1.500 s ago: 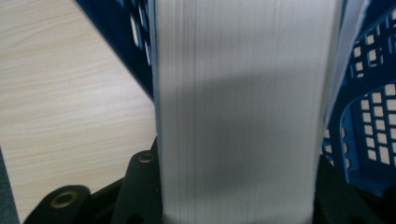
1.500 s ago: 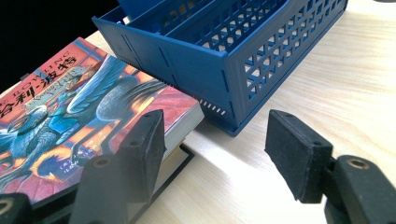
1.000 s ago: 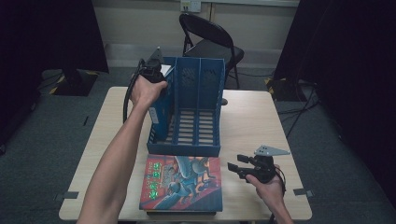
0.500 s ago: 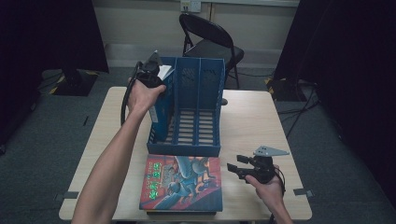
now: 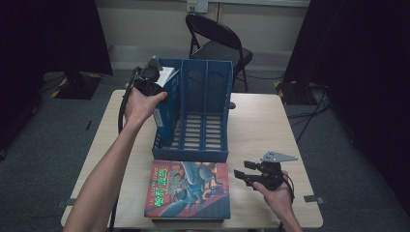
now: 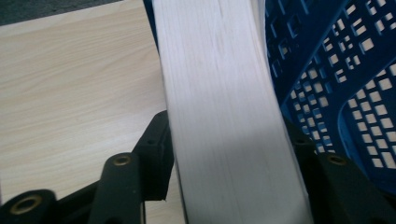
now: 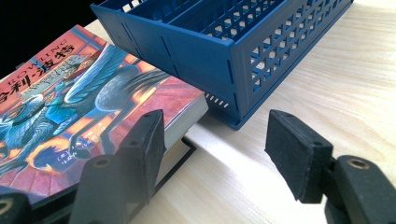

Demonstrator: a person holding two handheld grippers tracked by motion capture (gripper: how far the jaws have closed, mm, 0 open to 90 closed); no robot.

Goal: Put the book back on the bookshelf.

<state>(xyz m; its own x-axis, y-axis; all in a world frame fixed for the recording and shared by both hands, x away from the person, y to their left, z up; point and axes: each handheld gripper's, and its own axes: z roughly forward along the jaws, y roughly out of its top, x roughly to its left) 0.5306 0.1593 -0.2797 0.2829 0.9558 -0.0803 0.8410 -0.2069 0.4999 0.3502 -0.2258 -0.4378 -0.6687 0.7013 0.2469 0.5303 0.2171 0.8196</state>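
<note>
Since the earlier frame, the left gripper [image 5: 153, 72] has been moved slightly, its jaws opening; the book [image 6: 224, 116] is seen between them, upright in the rack's [image 5: 208, 96] left slot. The right gripper [image 5: 247, 175] is held apart beside another book [image 5: 188, 191] on the surface [image 5: 261, 125].

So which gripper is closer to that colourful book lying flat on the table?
Right. The right gripper sits just beside the colourful book; the left gripper is far off at the blue rack.

Blue-covered book [image 5: 162, 104] stands upright in the blue rack's [image 5: 205, 150] leftmost slot.
</note>
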